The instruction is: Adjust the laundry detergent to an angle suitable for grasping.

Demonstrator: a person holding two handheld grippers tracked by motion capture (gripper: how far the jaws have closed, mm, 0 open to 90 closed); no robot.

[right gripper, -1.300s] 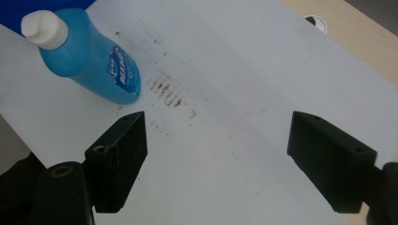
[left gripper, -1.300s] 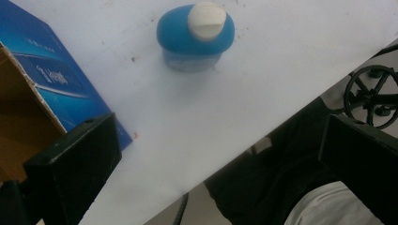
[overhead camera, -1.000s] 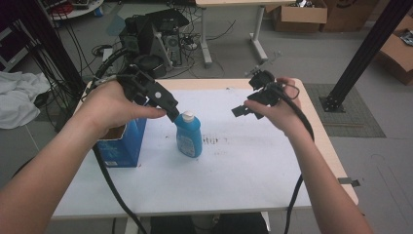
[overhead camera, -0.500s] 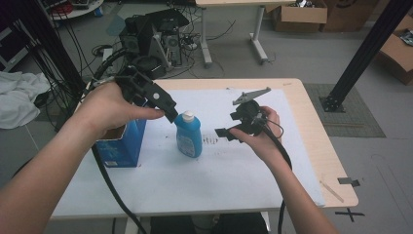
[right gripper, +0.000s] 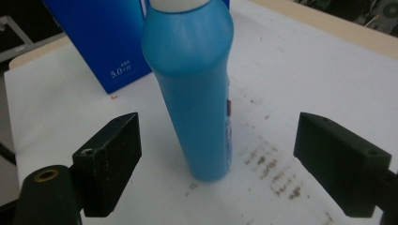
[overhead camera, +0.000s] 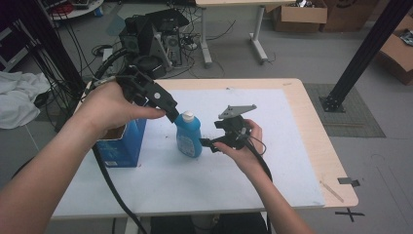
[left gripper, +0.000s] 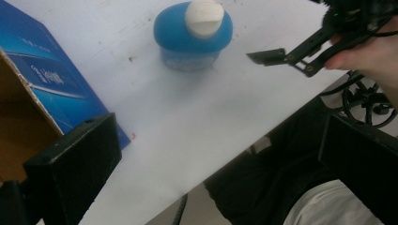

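A blue plastic bottle [overhead camera: 189, 135] with a white cap [overhead camera: 188, 116] stands upright on the white sheet [overhead camera: 272, 146] that covers most of the wooden table [overhead camera: 319, 136], left of the table's middle. Just to its left, near the table's left edge, stands an open blue cardboard box [overhead camera: 119, 144], its brown inside showing in the left gripper view.

The left gripper [overhead camera: 171, 113], held in the person's left hand [overhead camera: 109, 105], hangs above the bottle with its tips beside the cap; in its own view the jaws are spread wide, with nothing between them, and the bottle [left gripper: 193, 35] is seen from above with the box [left gripper: 42, 84] beside it.

The right gripper [overhead camera: 208, 141], in the right hand [overhead camera: 246, 146], is level with the bottle's right side, close to it but apart. In the right gripper view its jaws stand wide, one on each side of the bottle [right gripper: 195, 89], neither touching it, and the box [right gripper: 101, 35] stands behind
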